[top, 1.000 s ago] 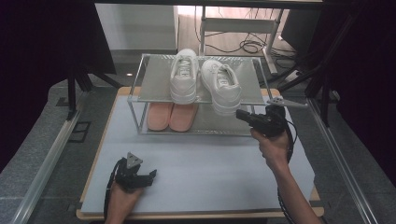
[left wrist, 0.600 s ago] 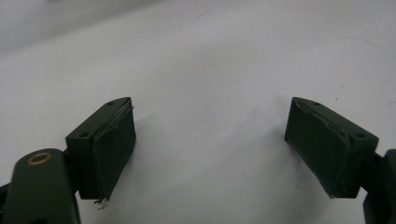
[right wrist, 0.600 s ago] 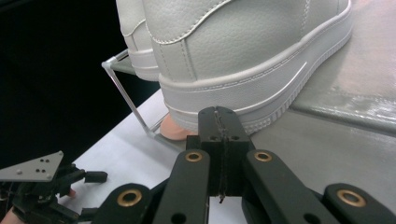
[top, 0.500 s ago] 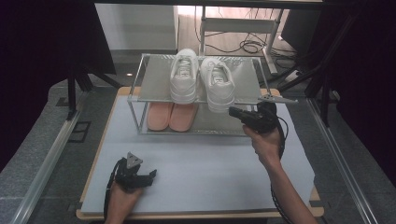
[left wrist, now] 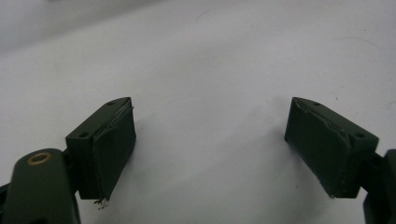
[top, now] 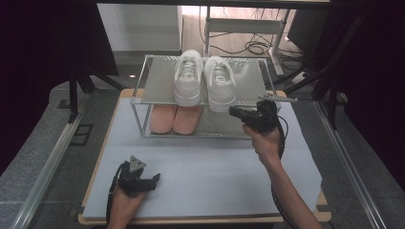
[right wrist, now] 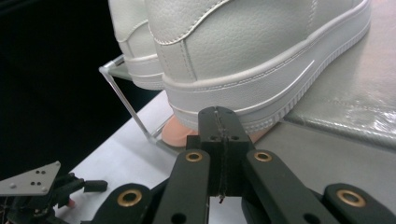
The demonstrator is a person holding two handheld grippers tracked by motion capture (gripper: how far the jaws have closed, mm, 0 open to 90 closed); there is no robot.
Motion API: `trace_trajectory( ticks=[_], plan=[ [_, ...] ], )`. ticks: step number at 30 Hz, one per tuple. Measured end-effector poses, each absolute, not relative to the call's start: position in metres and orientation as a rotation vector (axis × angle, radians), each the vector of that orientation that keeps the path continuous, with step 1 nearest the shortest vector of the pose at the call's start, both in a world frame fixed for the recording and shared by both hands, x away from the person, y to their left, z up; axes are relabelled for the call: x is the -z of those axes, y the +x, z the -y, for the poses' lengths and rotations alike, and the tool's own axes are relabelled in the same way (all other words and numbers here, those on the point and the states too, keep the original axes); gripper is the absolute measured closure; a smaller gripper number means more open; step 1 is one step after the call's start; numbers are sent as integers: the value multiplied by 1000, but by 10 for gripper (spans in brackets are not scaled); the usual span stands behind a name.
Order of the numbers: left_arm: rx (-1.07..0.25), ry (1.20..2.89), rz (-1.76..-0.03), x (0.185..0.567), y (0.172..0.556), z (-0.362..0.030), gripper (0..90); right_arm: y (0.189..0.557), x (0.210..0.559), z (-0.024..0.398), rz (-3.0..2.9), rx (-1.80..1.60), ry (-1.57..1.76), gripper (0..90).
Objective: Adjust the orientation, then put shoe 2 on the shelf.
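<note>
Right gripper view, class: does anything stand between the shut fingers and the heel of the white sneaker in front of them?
Nothing visible does. The right gripper, fingers pressed together, points straight at the near white sneaker on the rack's top shelf, with only open air between.

The right claw (top: 232,111) sits just at the heel of the right white sneaker (top: 219,83) on the rack's top shelf (top: 160,86).
</note>
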State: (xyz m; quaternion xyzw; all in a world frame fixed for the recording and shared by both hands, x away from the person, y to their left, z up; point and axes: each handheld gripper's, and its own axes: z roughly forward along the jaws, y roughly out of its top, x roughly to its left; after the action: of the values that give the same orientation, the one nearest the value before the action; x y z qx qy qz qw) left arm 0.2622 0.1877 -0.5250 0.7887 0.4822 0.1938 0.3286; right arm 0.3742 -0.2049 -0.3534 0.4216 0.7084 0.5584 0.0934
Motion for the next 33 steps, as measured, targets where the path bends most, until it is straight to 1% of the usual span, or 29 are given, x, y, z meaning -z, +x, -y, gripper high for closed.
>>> trace_trajectory(
  ticks=[11, 23, 33],
  plan=[
    [-503, 2069, -1261, 525, 262, -188, 163, 383, 355, 193, -2086, -1660, 1255, 898],
    [-502, 2069, -1262, 525, 262, -188, 163, 387, 354, 191, -2083, -1681, 1256, 899],
    [-503, 2070, -1261, 525, 262, -188, 163, 391, 355, 177, -2113, -1679, 1242, 899]
  ],
)
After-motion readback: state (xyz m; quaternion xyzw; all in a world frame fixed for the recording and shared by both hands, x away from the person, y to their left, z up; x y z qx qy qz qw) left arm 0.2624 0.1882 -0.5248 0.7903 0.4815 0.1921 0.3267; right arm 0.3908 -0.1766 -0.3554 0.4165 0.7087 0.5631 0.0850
